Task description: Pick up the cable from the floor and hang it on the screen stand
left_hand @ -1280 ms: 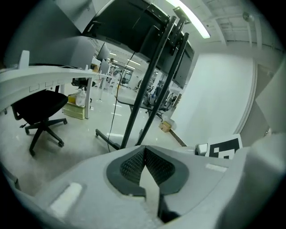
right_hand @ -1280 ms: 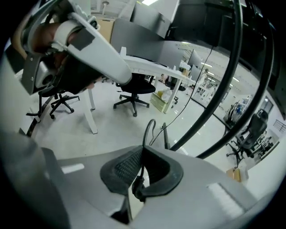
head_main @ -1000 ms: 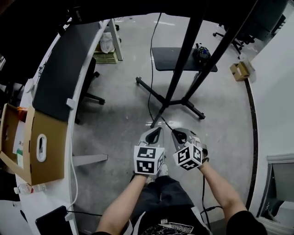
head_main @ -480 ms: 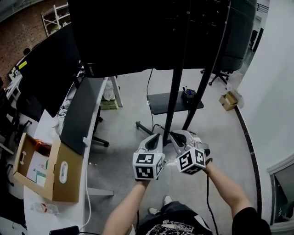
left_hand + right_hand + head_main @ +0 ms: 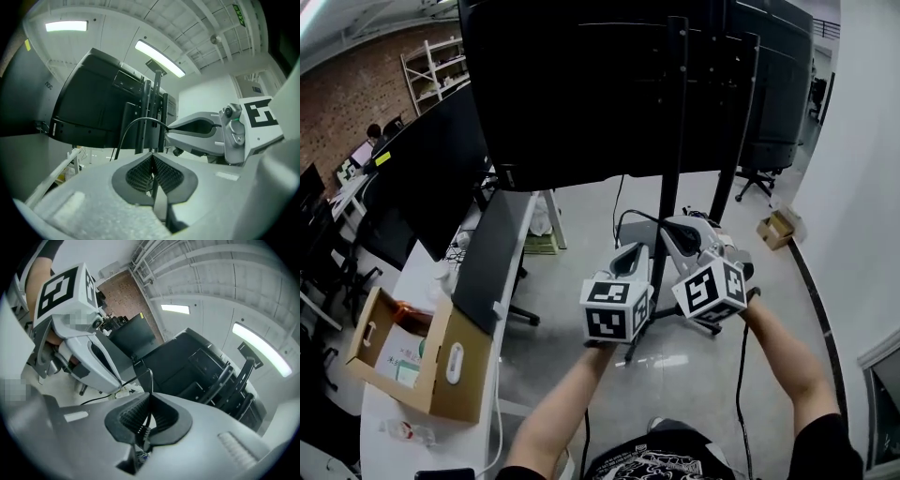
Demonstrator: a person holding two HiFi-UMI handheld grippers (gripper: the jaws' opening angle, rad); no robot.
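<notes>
A thin black cable (image 5: 624, 219) arcs between my two grippers, which I hold up in front of the black screen stand (image 5: 672, 141). My left gripper (image 5: 630, 251) is shut, with a thin strand of the cable (image 5: 136, 123) between its pads. The right gripper (image 5: 668, 226) is shut on the cable (image 5: 150, 378) too, and a connector end shows below its pads. In the left gripper view the left gripper (image 5: 153, 157) points at the stand's posts (image 5: 155, 105). The right gripper (image 5: 149, 397) faces the back of the screen (image 5: 187, 366). More cable hangs down beside my right arm (image 5: 740, 375).
A white desk (image 5: 417, 281) with dark monitors runs along the left, with an open cardboard box (image 5: 427, 366) on it. A small box (image 5: 778, 228) lies on the floor by the right wall. An office chair (image 5: 764, 173) stands behind the stand. A person (image 5: 373, 137) sits far left.
Both grippers have risen from near the floor to the height of the stand's posts, carrying the cable. My view has tilted up from the floor to the screen.
</notes>
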